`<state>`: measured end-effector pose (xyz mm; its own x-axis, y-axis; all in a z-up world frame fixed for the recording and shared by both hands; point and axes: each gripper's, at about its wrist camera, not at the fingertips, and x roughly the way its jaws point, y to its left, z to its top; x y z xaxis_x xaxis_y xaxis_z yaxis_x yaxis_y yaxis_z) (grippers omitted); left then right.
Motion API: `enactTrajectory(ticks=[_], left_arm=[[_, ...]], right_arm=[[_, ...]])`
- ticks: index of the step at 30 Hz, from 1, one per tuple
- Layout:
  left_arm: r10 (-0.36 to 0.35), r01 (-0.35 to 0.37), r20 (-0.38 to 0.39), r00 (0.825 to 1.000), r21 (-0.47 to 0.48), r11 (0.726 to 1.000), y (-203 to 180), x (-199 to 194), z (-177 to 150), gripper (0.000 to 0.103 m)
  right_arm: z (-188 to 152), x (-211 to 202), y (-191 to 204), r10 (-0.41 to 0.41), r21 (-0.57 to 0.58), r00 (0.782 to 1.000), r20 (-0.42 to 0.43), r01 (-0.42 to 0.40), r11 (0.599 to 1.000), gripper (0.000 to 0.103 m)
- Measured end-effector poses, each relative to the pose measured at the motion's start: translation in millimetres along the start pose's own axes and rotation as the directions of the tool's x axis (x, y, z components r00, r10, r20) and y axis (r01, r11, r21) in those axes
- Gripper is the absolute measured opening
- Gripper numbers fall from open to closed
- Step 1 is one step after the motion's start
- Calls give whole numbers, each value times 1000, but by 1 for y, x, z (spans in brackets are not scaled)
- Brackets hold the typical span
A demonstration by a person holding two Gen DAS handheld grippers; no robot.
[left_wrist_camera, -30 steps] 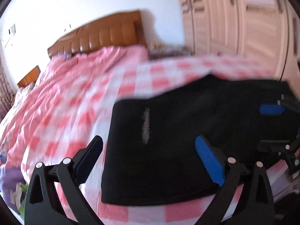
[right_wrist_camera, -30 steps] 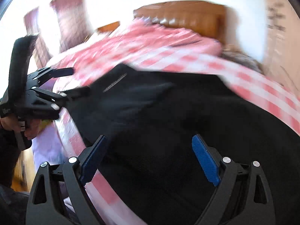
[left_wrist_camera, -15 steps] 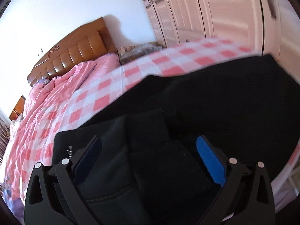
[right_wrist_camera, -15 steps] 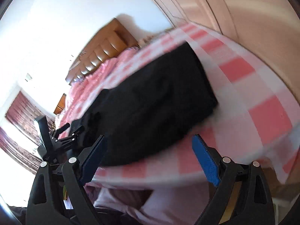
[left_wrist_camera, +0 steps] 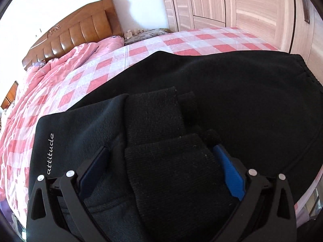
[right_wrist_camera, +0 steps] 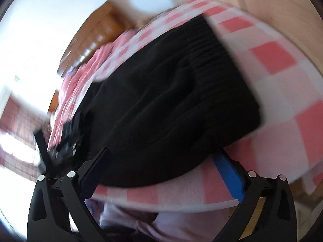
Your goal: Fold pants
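Where a wardrobe stands behind, pants cover the checked bed.

One pair of black pants is seen on one bed. Two grippers are counted, left gripper and right gripper; one headboard.

Blurred black pants on checked bedsheet, wide-open right hand-held gripper over their near edge.
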<state>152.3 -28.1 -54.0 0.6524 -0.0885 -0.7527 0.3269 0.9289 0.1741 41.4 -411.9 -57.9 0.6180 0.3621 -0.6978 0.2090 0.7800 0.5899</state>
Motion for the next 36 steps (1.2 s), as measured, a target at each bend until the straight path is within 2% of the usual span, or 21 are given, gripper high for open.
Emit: enactTrajectory(ticks=[3,4,5,8,9,12,14,15,16,17,19,23,24,27,29,31,33,36], left_arm=[[-4,4,-6,1000,-1,1000,1,0,1,102],[5,-5,-26,1000,6,1000,-1,-4,4,99],[0,1,-33,999,14,1000,-5,-12,10,96],[-80,77,47,996,55,996,-24,-46,28,97],[-126,120,59,990,89,989,-38,-56,41,97],[-270,264,23,963,144,954,-72,-61,75,98],[-383,392,-81,920,162,906,-105,-52,110,100],[-442,461,-143,886,158,873,-121,-46,125,100],[-493,527,-212,844,147,837,-142,-37,141,100],[-505,552,-264,822,148,821,-162,-30,152,100],[-482,569,-372,793,170,805,-204,-12,172,100],[-447,589,-491,748,179,788,-253,4,181,100],[-422,586,-515,746,207,784,-269,6,184,100],[-329,560,-560,761,311,768,-307,8,182,100],[-192,491,-568,800,438,753,-337,13,177,100],[-64,412,-561,825,520,748,-354,25,171,100],[31,354,-551,834,577,736,-368,37,166,100],[117,303,-531,839,635,710,-378,47,159,101]], right_arm=[[1,0,-2,5,1,1000,-6,-5,1000,99],[2,2,0,3,-5,1000,-13,-3,1000,99],[2,5,-1,59,13,998,-29,-58,998,99],[6,9,-6,132,71,991,-16,-131,989,99],[6,9,-12,168,100,986,-4,-167,981,99],[3,5,-15,189,69,982,7,-189,979,99],[-1,2,-15,190,45,981,33,-191,981,99],[-3,0,-16,203,35,977,60,-205,978,99],[-4,-2,-18,230,27,968,97,-234,972,99],[-7,-4,-19,252,18,958,136,-257,966,99],[-11,-6,-20,270,-6,946,179,-274,962,99],[-20,-10,-20,288,-62,924,252,-281,958,99],[-23,-10,-19,294,-70,916,272,-286,956,99],[-32,-12,-16,303,-99,896,324,-287,953,99],[-36,-12,-13,281,-128,895,346,-252,959,99],[-43,-10,-3,245,-167,898,366,-196,966,99],[-43,-9,7,208,-204,902,378,-138,969,99],[-42,-3,20,171,-240,904,392,-79,967,99]])
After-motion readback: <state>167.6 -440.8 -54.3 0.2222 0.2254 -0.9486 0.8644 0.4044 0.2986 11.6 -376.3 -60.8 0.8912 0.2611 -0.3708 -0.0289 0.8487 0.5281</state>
